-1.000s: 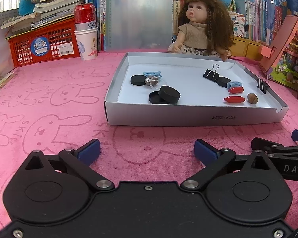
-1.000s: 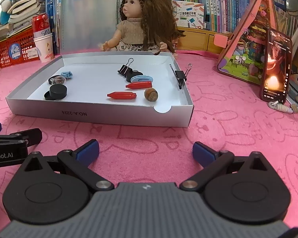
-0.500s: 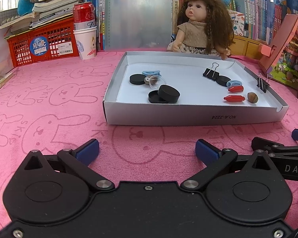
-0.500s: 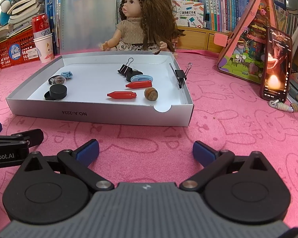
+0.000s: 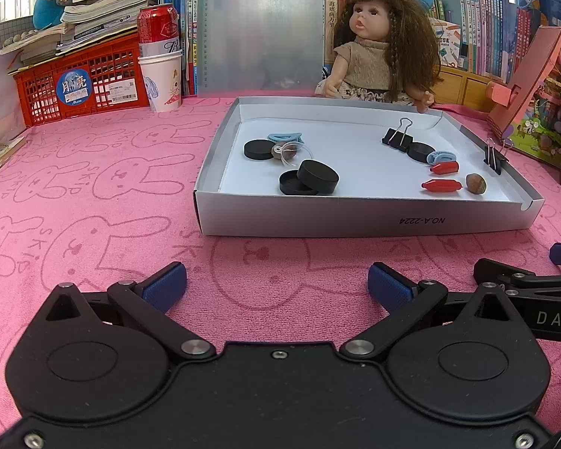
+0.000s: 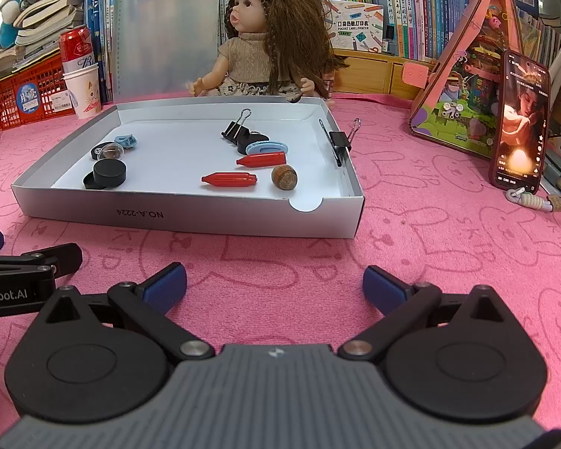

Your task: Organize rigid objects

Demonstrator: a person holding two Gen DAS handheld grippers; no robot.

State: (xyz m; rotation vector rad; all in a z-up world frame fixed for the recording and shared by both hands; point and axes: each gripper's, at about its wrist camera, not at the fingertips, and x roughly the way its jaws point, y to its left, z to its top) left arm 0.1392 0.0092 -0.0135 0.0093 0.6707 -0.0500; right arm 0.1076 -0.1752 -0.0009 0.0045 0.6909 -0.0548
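Left gripper (image 5: 276, 286): spread wide, empty, near the tray's front wall.
Right gripper (image 6: 275, 284): likewise spread, empty.
Tray (image 6: 190, 215): holds red caps (image 6: 229, 179), black discs (image 5: 317, 177), nut (image 6: 284, 177).

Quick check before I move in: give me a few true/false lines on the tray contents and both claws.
1. Both the left claw and the right claw are open and hold nothing. True.
2. Two red capsule-shaped pieces lie in the white tray. True.
3. The brown nut sits on the pink cloth outside the tray. False: it lies inside the tray, next to the nearer red piece.
4. One binder clip is clipped onto the tray's right wall. True.
5. The red can lies on its side in the tray. False: it stands upright in a paper cup beside the red basket.
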